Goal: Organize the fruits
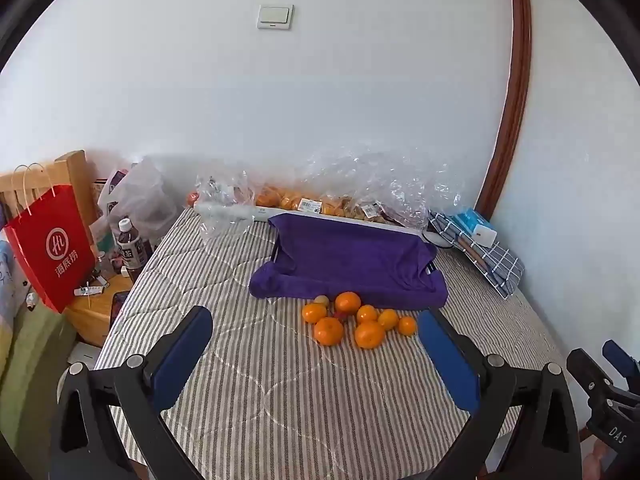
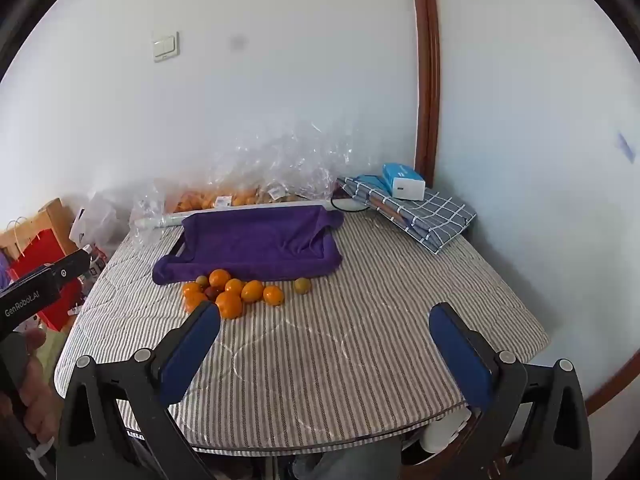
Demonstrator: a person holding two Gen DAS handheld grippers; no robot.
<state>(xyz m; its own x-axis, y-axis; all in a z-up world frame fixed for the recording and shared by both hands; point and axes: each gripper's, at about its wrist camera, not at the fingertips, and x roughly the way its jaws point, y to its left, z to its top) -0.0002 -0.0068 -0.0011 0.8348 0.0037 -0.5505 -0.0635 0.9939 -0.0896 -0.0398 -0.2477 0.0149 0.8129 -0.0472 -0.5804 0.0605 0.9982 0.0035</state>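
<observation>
Both grippers hang above the near end of the striped table (image 1: 280, 400), and neither has anything in it. The left gripper (image 1: 316, 332) has its blue pads spread wide, nothing between them but tablecloth, with the fruit pile just past the tips. The right gripper (image 2: 325, 328) is spread just as wide and just as empty, its left pad (image 2: 192, 354) sitting in front of the nearest oranges from its own camera. The oranges (image 1: 352, 320) lie bunched on the cloth right against the front edge of the purple towel (image 1: 348, 264), which is draped over a tray (only a dark handle peeks out at the left side). Tucked among the oranges is a small red fruit (image 2: 211, 292) and a greenish one (image 1: 322, 301) at the back of the cluster. One more greenish fruit (image 2: 302, 285) sits apart to the right of the pile, close to the towel's front edge. Behind the towel, against the wall, crumpled clear bags (image 1: 360, 184) hold more orange fruit. In the far right corner a checked cloth (image 2: 420, 216) lies folded with a blue-and-white box (image 2: 404, 182) on top. Off the left side of the table stands a red bag (image 1: 48, 248), with a bottle (image 1: 130, 244) beside it.
</observation>
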